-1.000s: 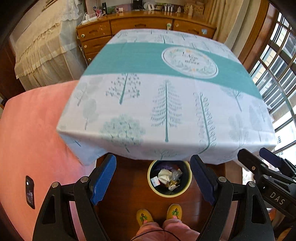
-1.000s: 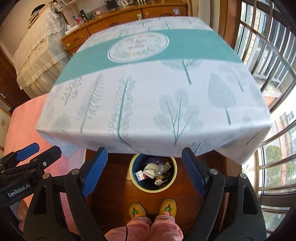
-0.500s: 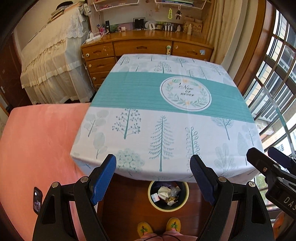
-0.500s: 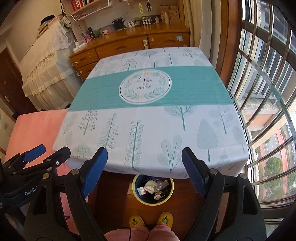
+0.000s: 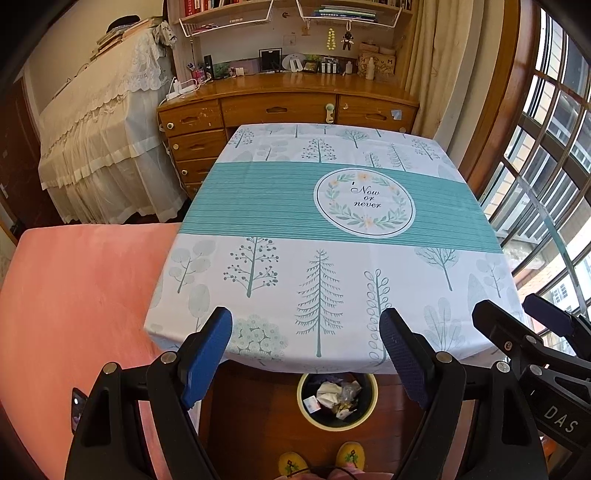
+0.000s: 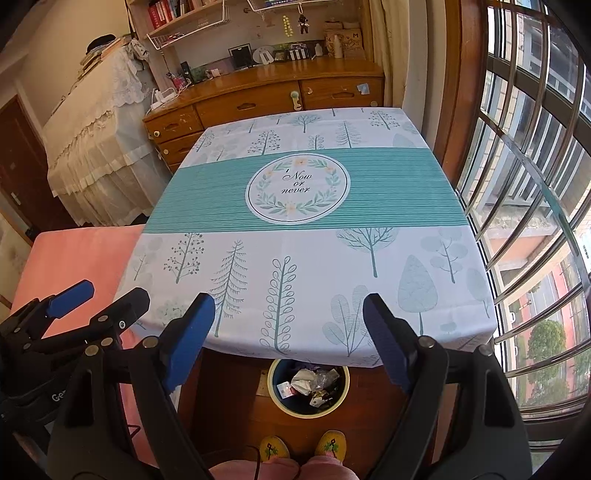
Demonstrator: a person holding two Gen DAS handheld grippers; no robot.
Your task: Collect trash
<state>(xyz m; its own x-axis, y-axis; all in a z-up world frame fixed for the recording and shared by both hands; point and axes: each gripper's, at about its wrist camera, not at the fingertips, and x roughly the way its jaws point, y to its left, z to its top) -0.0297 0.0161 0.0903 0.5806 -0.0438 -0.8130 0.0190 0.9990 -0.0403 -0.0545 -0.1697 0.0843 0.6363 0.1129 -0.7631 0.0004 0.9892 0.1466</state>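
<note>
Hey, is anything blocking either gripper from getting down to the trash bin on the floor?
Partly: the tablecloth's near edge overhangs the bin's far rim. Both open grippers, left and right, have nothing visible between them and its near side.

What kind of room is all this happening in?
Most likely a bedroom or study at home: a wooden dresser with shelves of books above it, a table under a printed cloth, and a waste bin on the floor.

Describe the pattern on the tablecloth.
The tablecloth is white with teal trees, a striped teal band and a wreath medallion; the right wrist view shows it best.
</note>
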